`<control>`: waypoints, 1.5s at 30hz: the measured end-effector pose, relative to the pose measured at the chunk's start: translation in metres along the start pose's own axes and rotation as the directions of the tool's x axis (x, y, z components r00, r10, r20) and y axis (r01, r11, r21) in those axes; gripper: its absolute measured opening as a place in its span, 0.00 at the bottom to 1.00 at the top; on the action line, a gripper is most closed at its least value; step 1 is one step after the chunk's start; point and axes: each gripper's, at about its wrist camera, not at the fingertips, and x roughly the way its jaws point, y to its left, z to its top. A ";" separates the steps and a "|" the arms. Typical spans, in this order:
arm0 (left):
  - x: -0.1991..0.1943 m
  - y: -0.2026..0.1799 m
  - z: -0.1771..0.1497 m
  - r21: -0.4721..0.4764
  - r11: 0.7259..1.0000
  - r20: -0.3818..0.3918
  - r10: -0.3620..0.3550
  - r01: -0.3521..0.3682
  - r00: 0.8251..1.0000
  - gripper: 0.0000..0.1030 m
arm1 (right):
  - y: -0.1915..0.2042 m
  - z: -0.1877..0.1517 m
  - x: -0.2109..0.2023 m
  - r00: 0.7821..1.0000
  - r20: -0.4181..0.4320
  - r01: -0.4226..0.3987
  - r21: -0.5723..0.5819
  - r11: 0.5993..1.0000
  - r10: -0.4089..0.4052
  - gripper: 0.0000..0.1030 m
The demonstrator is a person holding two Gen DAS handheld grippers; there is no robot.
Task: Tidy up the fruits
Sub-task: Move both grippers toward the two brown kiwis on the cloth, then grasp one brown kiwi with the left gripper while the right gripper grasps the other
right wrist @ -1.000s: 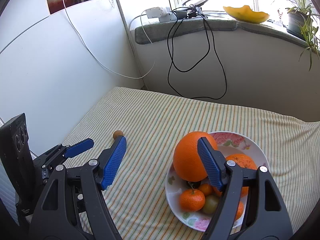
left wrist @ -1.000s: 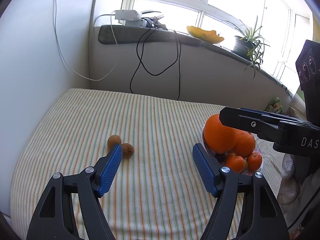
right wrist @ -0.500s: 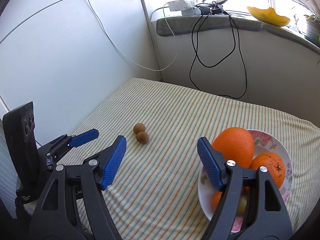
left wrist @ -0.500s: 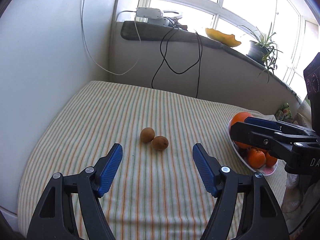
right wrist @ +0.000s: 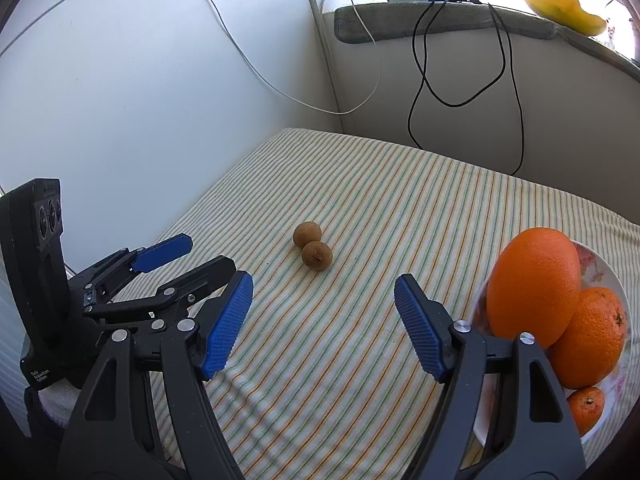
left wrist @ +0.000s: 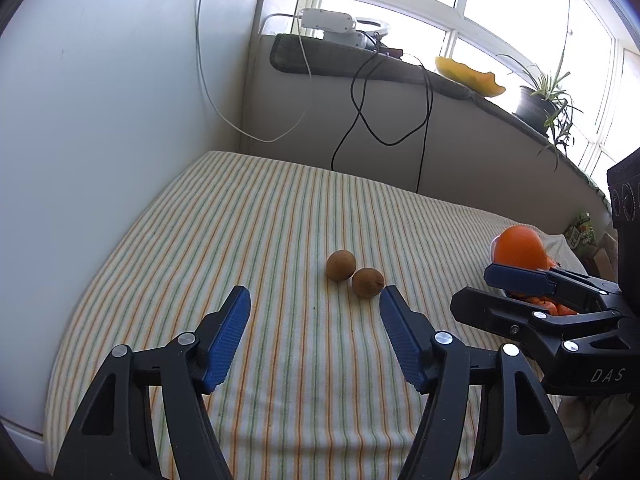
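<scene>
Your left gripper (left wrist: 314,306), jaws spread but just narrowing on nothing, and spread right gripper (right wrist: 323,295) are approaching two touching brown fruits (left wrist: 354,272) on the striped cloth (left wrist: 240,220); next, straddle one and pinch, then carry it to the plate (right wrist: 600,272) of three visible oranges (right wrist: 534,288).

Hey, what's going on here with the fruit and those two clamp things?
A person holds two grippers over a striped cloth. The left gripper, its jaws just narrowed, and the right gripper are both open and empty, aimed at two small brown fruits lying loose and touching. Oranges already sit in a floral plate at the right. Nothing is gripped yet.
</scene>
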 end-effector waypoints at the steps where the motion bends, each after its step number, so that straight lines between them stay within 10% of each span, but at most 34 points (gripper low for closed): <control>1: 0.001 0.001 0.000 -0.003 1.000 -0.003 -0.004 0.004 1.000 0.61 | 0.001 0.000 0.002 1.000 -0.002 0.003 -0.003 1.000 -0.003 0.74; 31: 0.075 0.015 0.023 -0.074 0.979 -0.149 -0.197 0.187 0.969 0.33 | 0.012 0.005 0.075 0.995 -0.101 0.008 -0.063 0.998 -0.014 0.37; 45: 0.085 0.017 0.030 -0.095 0.969 -0.192 -0.242 0.228 0.951 0.28 | 0.014 0.011 0.091 0.992 -0.124 -0.017 -0.069 0.997 0.008 0.37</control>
